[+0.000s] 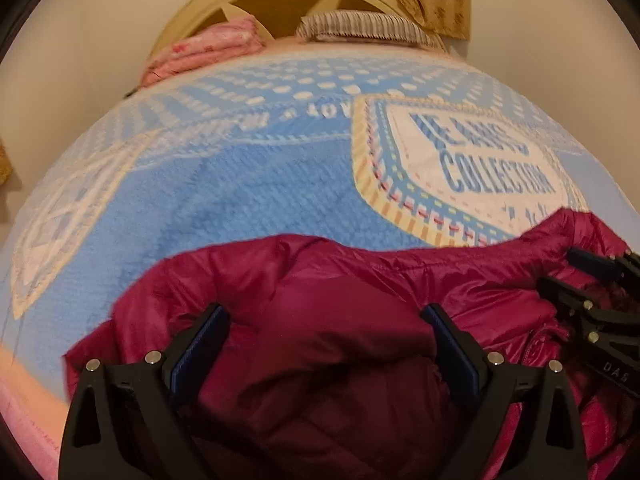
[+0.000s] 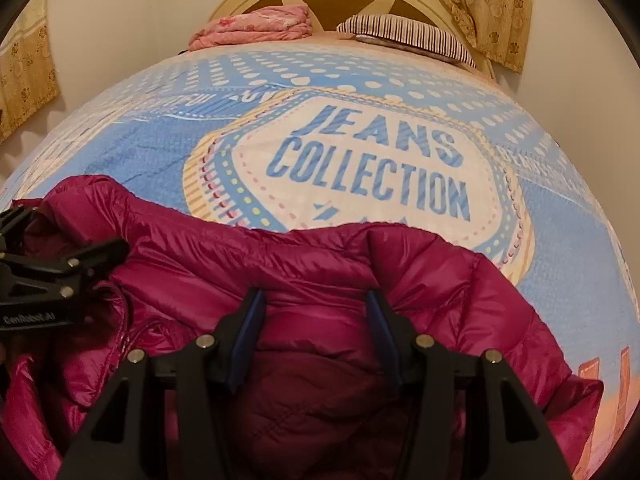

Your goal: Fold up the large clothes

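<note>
Both spread wide over jacket (image 1: 328,320) near bed (image 1: 240,184) foot edge: left gripper (image 1: 326,320), right gripper (image 2: 316,308), nothing held. Risk: slick, puffy shell, single-layer pinch slipping mid-fold.

The magenta down jacket (image 1: 320,300) is cut off by the lower edge in both views; its hem and sleeves cannot be identified. In the left wrist view the bedspread lettering (image 1: 480,160) is blurred, and the right gripper (image 1: 576,276) is cropped by the right edge. In the right wrist view the left gripper (image 2: 80,232) is cropped by the left edge. Whether either gripper's fingers (image 2: 248,332) touch fabric cannot be determined.
</note>
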`<action>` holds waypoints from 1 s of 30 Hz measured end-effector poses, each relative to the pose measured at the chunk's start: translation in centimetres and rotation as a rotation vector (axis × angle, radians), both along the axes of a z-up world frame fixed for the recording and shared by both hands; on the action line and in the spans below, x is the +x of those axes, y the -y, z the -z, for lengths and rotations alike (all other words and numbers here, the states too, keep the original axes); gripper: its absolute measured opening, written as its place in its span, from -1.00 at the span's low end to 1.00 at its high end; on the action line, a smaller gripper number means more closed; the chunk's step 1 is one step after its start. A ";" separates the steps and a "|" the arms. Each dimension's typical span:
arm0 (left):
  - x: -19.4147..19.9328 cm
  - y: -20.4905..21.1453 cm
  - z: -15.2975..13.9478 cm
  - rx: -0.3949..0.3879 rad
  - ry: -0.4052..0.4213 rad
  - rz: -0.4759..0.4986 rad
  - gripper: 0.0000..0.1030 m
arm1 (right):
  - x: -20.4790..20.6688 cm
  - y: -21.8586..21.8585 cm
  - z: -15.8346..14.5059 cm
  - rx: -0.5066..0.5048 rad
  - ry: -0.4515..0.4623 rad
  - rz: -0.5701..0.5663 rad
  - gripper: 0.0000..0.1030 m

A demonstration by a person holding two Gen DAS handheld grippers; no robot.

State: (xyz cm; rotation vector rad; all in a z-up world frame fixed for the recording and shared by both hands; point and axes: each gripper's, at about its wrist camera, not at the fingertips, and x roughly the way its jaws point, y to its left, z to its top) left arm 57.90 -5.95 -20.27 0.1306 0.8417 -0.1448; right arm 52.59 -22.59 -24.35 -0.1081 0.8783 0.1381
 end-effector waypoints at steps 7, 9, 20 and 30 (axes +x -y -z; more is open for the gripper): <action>-2.0 1.5 -6.1 -0.049 0.143 0.005 0.89 | -2.1 1.8 -3.5 0.086 0.112 0.010 0.06; -1.7 2.5 -7.1 -0.110 0.145 0.028 0.89 | -2.1 1.9 -3.9 0.082 0.124 0.023 0.07; 1.0 3.9 0.3 -0.141 -0.078 -0.019 0.89 | -0.7 2.1 -0.9 0.027 0.026 0.039 -0.33; 1.0 4.8 1.2 -0.069 -0.067 -0.022 0.92 | -0.5 2.0 -0.2 0.025 0.015 0.050 -0.33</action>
